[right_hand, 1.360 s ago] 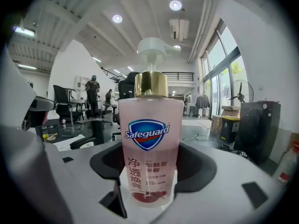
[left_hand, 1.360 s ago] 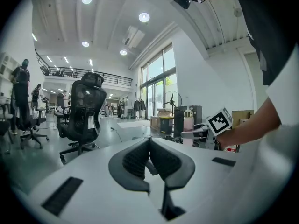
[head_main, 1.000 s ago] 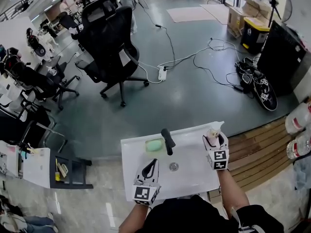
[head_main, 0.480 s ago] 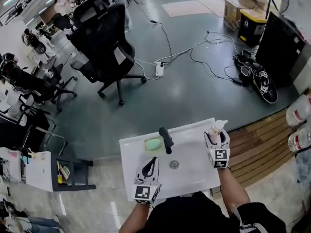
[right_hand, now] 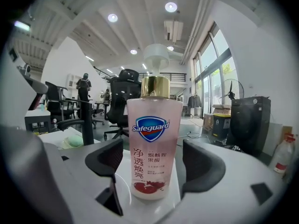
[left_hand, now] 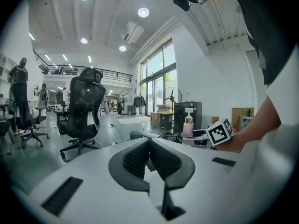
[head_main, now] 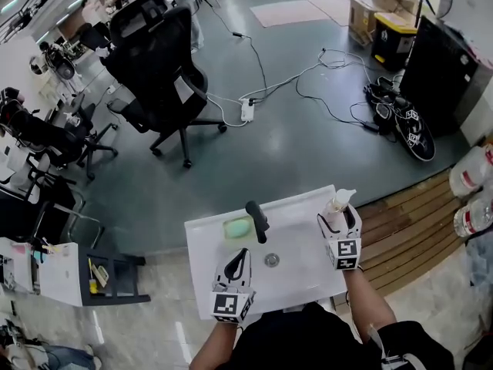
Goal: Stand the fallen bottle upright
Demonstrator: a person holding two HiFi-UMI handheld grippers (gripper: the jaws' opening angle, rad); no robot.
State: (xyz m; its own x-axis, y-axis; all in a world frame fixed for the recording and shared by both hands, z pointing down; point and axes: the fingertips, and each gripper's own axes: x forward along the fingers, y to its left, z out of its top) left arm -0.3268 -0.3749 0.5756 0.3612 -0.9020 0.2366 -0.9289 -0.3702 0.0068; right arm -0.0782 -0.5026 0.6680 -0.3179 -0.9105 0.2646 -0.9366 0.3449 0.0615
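Right gripper [head_main: 337,222]: jaws just opened, gaps seen on both sides of the bottle [right_hand: 153,143], which is stood upright at the far right corner of the sink [head_main: 300,237], close to its edge. Left gripper [head_main: 241,257]: closed on nothing, held over the sink's near edge.

A glossy grey-green floor [head_main: 308,153] is stretching across a large open hall. A black office chair [head_main: 158,60] is standing at the left, and cables [head_main: 299,83] are trailing from a power strip [head_main: 247,111] toward a black cabinet [head_main: 439,72] at the right. Wooden decking [head_main: 408,233] is running along the near right, with what may be large water jugs [head_main: 471,179] lying beside it. Tall windows [left_hand: 156,85] are letting in daylight, and round ceiling lights [left_hand: 143,12] are glowing overhead. A pale rug [head_main: 289,11] is lying far back.
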